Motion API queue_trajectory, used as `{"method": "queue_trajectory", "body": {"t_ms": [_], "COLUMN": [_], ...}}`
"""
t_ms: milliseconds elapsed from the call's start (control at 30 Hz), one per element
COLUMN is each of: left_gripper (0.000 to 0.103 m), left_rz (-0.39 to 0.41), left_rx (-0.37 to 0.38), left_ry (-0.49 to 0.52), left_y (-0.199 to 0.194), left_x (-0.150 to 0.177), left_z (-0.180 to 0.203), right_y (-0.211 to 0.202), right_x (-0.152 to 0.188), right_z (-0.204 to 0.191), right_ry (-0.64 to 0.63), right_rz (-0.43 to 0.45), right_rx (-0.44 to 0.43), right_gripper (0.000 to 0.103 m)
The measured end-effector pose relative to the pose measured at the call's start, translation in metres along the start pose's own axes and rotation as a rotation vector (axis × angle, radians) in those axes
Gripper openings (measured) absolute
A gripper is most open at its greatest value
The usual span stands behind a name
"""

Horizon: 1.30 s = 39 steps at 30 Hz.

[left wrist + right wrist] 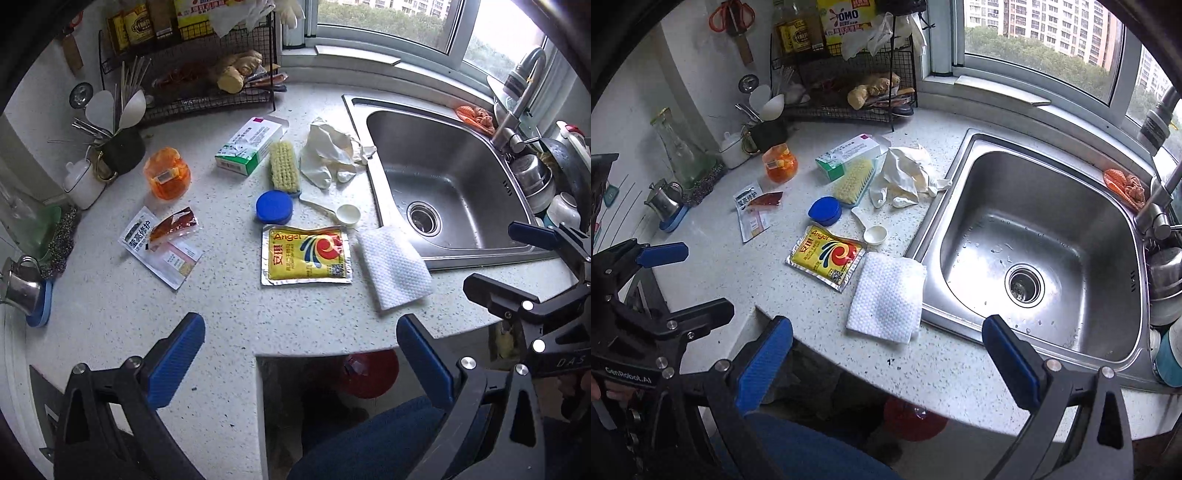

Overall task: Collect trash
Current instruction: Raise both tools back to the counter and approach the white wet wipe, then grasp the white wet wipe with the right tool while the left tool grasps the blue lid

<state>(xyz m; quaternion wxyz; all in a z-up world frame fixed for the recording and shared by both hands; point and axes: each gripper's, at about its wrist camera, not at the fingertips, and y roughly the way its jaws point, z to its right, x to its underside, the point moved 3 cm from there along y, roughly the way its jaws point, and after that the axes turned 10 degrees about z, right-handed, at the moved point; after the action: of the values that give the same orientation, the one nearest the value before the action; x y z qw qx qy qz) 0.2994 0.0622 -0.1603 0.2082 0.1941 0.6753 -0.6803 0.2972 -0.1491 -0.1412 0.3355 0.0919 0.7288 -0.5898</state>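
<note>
Both the left gripper (301, 354) and right gripper (886, 354) hung spread wide and empty above the speckled white counter (147, 306). Below its edge, a red bin (373, 373) was half hidden. Just ahead lay a yellow packet (306, 254) reading "Angel", beside a white cloth (391, 269); farther on, crumpled gloves (328, 155).

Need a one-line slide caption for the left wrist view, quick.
Left gripper open above a speckled counter strewn with a yellow yeast packet, white cloth, gloves and sachets beside the sink.
</note>
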Motion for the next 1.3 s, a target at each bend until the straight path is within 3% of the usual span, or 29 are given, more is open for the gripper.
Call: {"method": "queue_trajectory", "body": {"t_ms": [367,700,1033,1300], "left_gripper": [0.103,0.103,0.103,0.103], "left_rz": [-0.108,-0.171,-0.183,-0.187], "left_rx": [0.059,0.114,0.132,0.13], "left_ry": [-0.022,-0.012,-0.01,-0.017], "left_y": [0.067,0.092,0.099,0.097], "left_x": [-0.007,0.001,0.003,0.007], "left_z": [-0.036,-0.037,-0.039,-0.044], "right_y": [0.089,0.122,0.136,0.124], "right_x": [-0.004,0.006,0.008,0.008], "right_z": [0.001,0.009,0.005,-0.008], "right_ry": [-0.001,-0.001,0.026,-0.01], "right_rz": [-0.191,-0.284,-0.309,-0.279], "right_rx": [0.059,0.099,0.074,0.058], "right_gripper": [0.102,0.099,0.085,0.055]}}
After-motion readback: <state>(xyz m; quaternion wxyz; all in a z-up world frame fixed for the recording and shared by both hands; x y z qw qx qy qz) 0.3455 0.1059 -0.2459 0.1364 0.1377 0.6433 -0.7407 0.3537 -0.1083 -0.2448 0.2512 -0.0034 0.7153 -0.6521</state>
